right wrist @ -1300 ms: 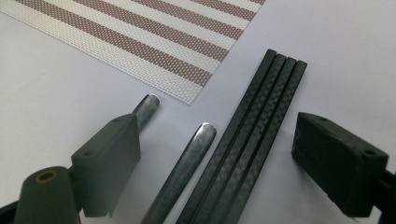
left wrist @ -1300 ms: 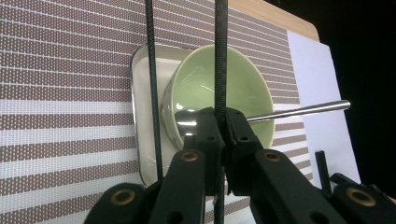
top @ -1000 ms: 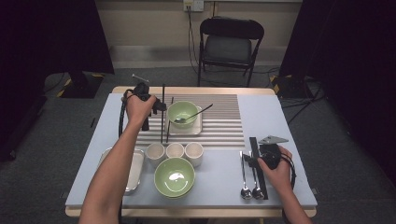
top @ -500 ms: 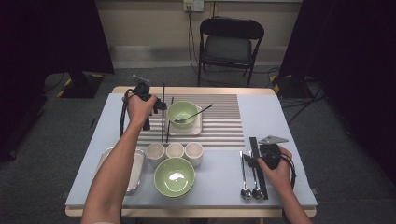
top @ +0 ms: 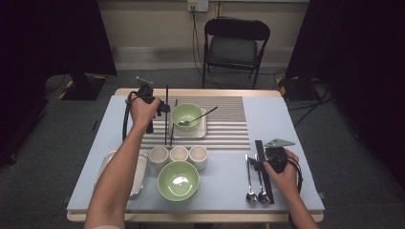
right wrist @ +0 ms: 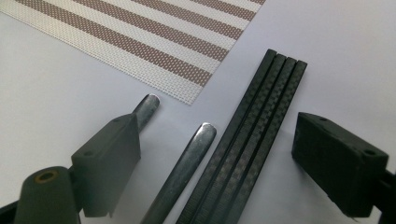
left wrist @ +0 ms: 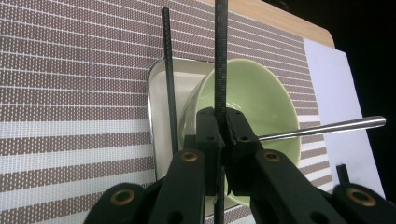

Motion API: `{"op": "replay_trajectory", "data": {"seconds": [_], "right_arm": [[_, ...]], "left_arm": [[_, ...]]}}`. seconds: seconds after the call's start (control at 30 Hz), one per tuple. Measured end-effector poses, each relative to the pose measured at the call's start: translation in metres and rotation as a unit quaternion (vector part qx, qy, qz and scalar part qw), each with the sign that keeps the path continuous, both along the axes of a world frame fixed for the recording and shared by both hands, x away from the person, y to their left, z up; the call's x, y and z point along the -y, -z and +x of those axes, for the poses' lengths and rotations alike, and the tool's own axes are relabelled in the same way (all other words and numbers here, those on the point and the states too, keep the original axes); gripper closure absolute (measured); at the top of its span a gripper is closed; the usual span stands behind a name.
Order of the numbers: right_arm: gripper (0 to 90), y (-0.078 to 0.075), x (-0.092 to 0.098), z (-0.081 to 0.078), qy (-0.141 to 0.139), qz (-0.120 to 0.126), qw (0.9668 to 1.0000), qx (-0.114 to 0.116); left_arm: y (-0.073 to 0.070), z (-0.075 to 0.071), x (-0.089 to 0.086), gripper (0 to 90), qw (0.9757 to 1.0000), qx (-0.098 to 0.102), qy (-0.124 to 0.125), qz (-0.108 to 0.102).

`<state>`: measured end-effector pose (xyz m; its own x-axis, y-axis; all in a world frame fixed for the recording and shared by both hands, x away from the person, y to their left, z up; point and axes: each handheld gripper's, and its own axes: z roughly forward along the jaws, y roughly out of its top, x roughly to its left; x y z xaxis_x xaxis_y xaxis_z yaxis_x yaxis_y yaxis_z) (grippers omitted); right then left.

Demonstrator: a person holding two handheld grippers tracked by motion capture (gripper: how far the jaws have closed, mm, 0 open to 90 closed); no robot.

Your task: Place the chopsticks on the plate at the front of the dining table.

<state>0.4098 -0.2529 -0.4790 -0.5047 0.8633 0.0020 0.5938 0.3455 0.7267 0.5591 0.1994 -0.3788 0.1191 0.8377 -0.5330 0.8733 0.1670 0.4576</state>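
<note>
My left gripper [left wrist: 223,135] is shut on a black chopstick [left wrist: 220,56] that runs out past the jaws over a green bowl [left wrist: 261,102]. A second black chopstick [left wrist: 169,79] lies beside it across the white square plate [left wrist: 163,93] under the bowl. A metal spoon [left wrist: 327,128] rests in the bowl. In the high view the left gripper [top: 164,109] is at the striped placemat's [top: 224,124] left edge. My right gripper [right wrist: 224,163] is open, its jaws straddling a bundle of black chopsticks [right wrist: 252,140] and one spoon handle [right wrist: 187,163] on the table.
Three white cups [top: 178,153] stand in a row in front of the placemat, with a larger green bowl [top: 178,180] in front of them. A metal tray [top: 138,174] lies at the front left under the forearm. Two spoons [top: 250,181] lie beside the right gripper [top: 261,157]. A chair [top: 234,43] stands behind the table.
</note>
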Motion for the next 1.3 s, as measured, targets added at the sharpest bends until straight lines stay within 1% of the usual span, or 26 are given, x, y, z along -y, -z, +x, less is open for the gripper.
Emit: {"op": "replay_trajectory", "data": {"seconds": [0.13,0.17,0.2,0.27,0.3,0.33,0.37,0.47,0.57,0.6,0.63,0.67,0.7,0.83,1.0,1.17,1.2,1.23,1.3], "right_arm": [[14.2,0.0,0.0,0.0,0.0,0.0,1.0,0.0],[14.2,0.0,0.0,0.0,0.0,0.0,1.0,-0.001],[14.2,0.0,0.0,0.0,0.0,0.0,1.0,-0.001],[14.2,0.0,0.0,0.0,0.0,0.0,1.0,0.0],[14.2,0.0,0.0,0.0,0.0,0.0,1.0,-0.001],[14.2,0.0,0.0,0.0,0.0,0.0,1.0,0.0],[14.2,0.0,0.0,0.0,0.0,0.0,1.0,0.0],[14.2,0.0,0.0,0.0,0.0,0.0,1.0,-0.001],[14.2,0.0,0.0,0.0,0.0,0.0,1.0,-0.001],[14.2,0.0,0.0,0.0,0.0,0.0,1.0,-0.001],[14.2,0.0,0.0,0.0,0.001,0.001,1.0,-0.001],[14.2,0.0,0.0,0.0,0.0,0.0,1.0,-0.001],[14.2,0.0,0.0,0.0,0.0,0.0,1.0,0.0],[14.2,0.0,0.0,0.0,0.0,0.0,1.0,0.0],[14.2,0.0,0.0,0.0,0.0,0.0,1.0,-0.001],[14.2,0.0,0.0,0.0,0.0,0.0,1.0,-0.001],[14.2,0.0,0.0,0.0,0.0,0.0,1.0,0.0],[14.2,0.0,0.0,0.0,0.0,0.0,1.0,0.0],[14.2,0.0,0.0,0.0,0.0,0.0,1.0,0.0]], "left_arm": [[0.003,0.002,0.0,85.9,1.0,-0.001,-0.001,0.001],[0.004,0.002,0.001,85.9,1.0,-0.001,-0.007,-0.002],[0.005,0.002,0.001,85.9,1.0,-0.002,0.0,0.002],[0.006,0.003,0.002,85.9,1.0,-0.002,-0.001,0.004],[0.008,0.003,0.002,85.9,1.0,-0.003,0.002,0.001],[0.009,0.003,0.003,85.9,1.0,-0.002,-0.003,0.006],[0.01,0.004,0.003,85.9,1.0,-0.004,-0.003,0.003],[0.014,0.004,0.001,85.9,0.9999,-0.009,-0.002,0.01],[0.017,0.003,0.0,85.9,0.9999,-0.01,0.0,0.01],[0.018,0.004,-0.001,85.9,0.9999,-0.011,-0.002,0.01],[0.019,0.003,-0.002,85.9,0.9999,-0.01,-0.003,0.007],[0.019,0.003,-0.002,85.9,0.9999,-0.011,-0.006,0.01],[0.019,0.004,-0.002,85.9,0.9998,-0.013,-0.011,0.007],[0.022,0.004,-0.006,85.9,0.9999,-0.011,-0.01,0.002],[0.024,0.004,-0.006,85.9,0.9999,-0.014,-0.005,0.005],[0.026,0.005,-0.005,85.9,0.9999,-0.01,-0.009,0.011],[0.026,0.005,-0.006,85.8,0.9999,-0.01,-0.009,0.01],[0.027,0.005,-0.005,85.8,0.9998,-0.01,-0.014,0.007],[0.027,0.005,-0.005,85.8,0.9998,-0.012,-0.011,0.008]]}}
